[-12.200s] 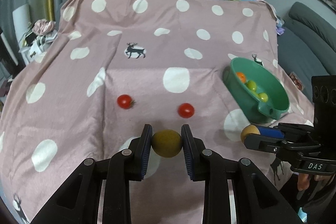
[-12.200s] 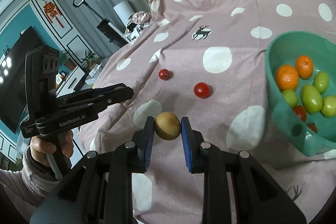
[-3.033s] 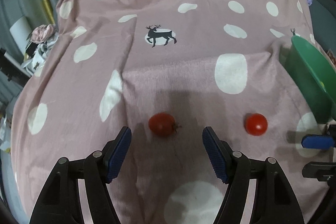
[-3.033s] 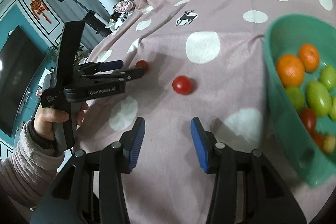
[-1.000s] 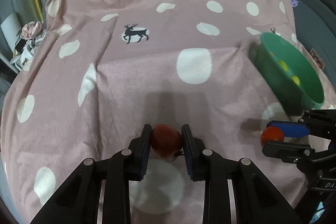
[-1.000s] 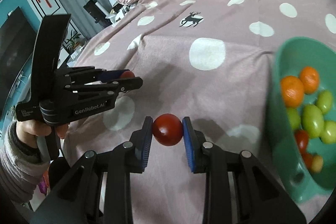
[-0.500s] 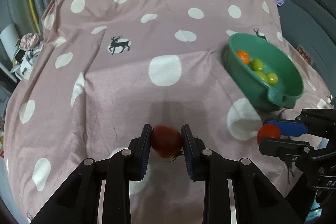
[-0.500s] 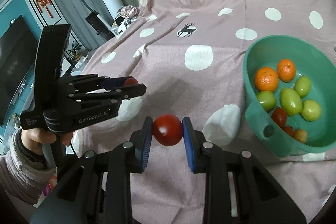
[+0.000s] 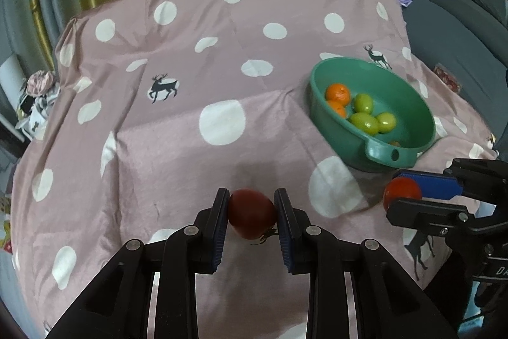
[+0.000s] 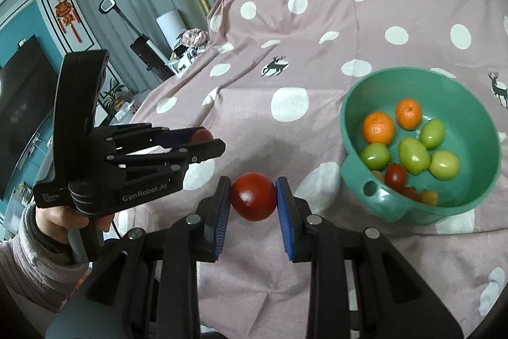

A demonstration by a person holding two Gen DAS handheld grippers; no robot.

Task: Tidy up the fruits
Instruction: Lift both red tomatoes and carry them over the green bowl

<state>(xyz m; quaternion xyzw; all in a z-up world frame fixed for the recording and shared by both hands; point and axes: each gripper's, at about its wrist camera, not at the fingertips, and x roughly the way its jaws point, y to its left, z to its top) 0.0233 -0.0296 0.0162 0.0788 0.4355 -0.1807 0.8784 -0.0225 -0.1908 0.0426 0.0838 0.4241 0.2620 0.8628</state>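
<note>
My left gripper (image 9: 251, 212) is shut on a dark red tomato (image 9: 250, 213), held above the pink dotted cloth. My right gripper (image 10: 253, 200) is shut on a second red tomato (image 10: 253, 196). Each gripper shows in the other's view: the right gripper (image 9: 403, 196) with its tomato (image 9: 400, 194) at the right edge, the left gripper (image 10: 203, 142) at the left with a bit of its tomato (image 10: 202, 135). A green bowl (image 10: 349, 129) to the right holds two oranges, several green fruits and small tomatoes. The bowl (image 9: 377, 148) lies ahead and right of both grippers.
The pink cloth (image 9: 190, 154) with white dots and deer prints covers the whole surface and drops off at the far and left edges. A grey sofa (image 9: 460, 21) stands at the right. A person's hand and sleeve (image 10: 38, 243) hold the left gripper.
Both grippers have risen and drawn back with their tomatoes still gripped. The bowl has come into fuller view in both views, and its fruit now shows.
</note>
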